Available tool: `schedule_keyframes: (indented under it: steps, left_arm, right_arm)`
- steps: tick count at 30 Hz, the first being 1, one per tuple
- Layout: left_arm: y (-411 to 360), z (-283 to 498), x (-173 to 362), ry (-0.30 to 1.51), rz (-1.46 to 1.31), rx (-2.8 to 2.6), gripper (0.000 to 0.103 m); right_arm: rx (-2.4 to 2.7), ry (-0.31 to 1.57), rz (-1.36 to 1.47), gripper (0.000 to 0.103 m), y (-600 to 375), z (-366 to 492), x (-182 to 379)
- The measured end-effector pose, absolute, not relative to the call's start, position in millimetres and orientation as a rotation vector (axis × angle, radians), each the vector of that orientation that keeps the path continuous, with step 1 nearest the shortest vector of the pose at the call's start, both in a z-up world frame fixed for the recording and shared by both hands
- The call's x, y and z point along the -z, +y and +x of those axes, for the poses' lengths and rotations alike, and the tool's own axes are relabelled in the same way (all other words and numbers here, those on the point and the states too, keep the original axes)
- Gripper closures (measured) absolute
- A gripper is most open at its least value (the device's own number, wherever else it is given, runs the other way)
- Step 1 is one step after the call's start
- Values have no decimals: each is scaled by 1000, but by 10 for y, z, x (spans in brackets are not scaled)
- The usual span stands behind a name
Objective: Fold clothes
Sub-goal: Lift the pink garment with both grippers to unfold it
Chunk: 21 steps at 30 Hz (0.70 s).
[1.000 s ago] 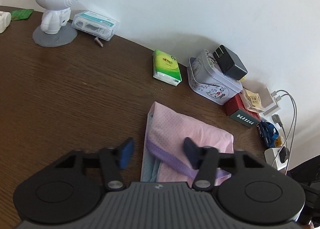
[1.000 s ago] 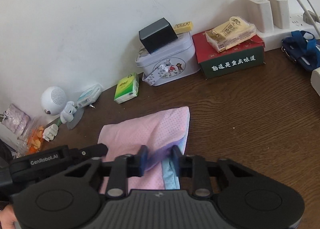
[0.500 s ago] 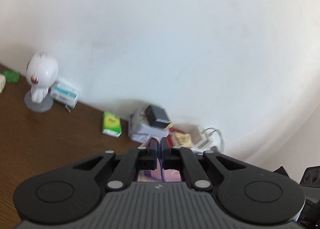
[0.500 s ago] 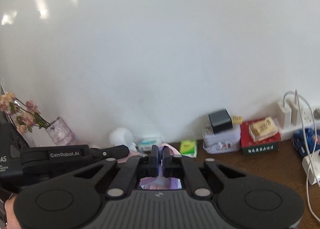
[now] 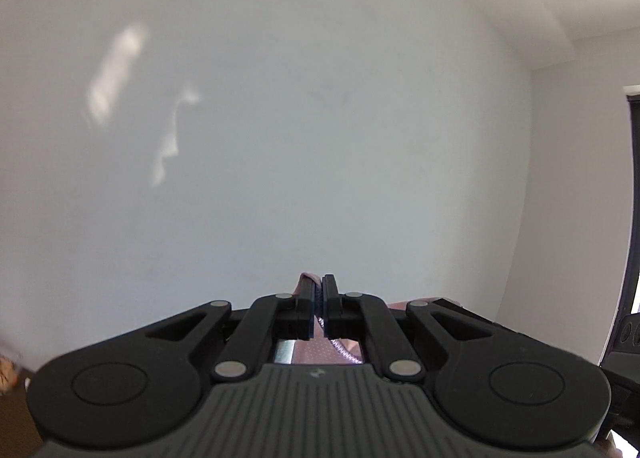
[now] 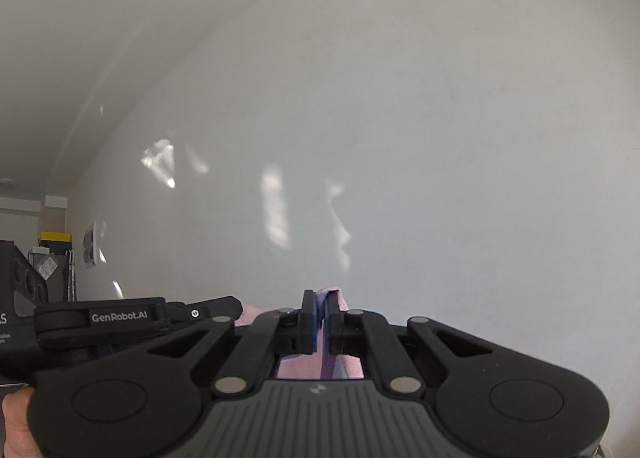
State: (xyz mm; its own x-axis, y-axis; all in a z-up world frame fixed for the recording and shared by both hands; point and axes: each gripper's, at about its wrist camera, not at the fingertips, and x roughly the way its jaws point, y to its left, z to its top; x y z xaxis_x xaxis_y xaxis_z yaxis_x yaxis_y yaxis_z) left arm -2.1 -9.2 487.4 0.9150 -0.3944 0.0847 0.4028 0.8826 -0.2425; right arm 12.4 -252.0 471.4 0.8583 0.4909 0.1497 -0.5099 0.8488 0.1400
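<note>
Both cameras face a bare white wall [image 5: 320, 137], with no worktop in sight, which suggests the two grippers are raised and tipped upward so the garment can hang free below them. The left gripper [image 5: 318, 300] has its jaws pressed almost together on a fold of the pink garment [image 5: 310, 352]; a nub of pink cloth pokes up just beyond the fingertips, and more dotted pink fabric with a purple trim shows behind the fingers, close against the gripper body. The right gripper [image 6: 320, 312] is likewise pinched down to a thin slit, with a pink and lilac edge of the same garment [image 6: 298, 368] standing up between its tips and cloth running back under the linkage. In the right wrist view the left gripper's black body lies just to the left and at about the same height, with a strip of pink stretched between the two. Holding two points of one edge side by side like this is probably meant to let the cloth's weight pull it flat and straighten it before it is laid down for a fold. How much fabric hangs below, and whether it is clear of the worktop, cannot be told, since everything beneath the grippers is hidden by their own bodies.
</note>
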Motion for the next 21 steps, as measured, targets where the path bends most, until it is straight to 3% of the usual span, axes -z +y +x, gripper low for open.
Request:
schedule_keyframes:
  steps: [5, 10, 16, 21]
  left_arm:
    - [-108, -655, -5225, -103, -228, 380, 100]
    - [-67, -644, -5165, -49, -196, 357, 100]
    - [55, 216, -4602, 132, -198, 315, 100]
    - [139, 1432, -3612, 345, -183, 214, 99]
  right_arm:
    - [-527, -193, 130, 101, -2505, -544, -5039]
    - [-520, -149, 114, 101, -2466, -529, -5004]
    - [-497, 41, 110, 101, -2332, 163, -4511]
    - [-454, 297, 123, 101, -2066, 1302, -3454]
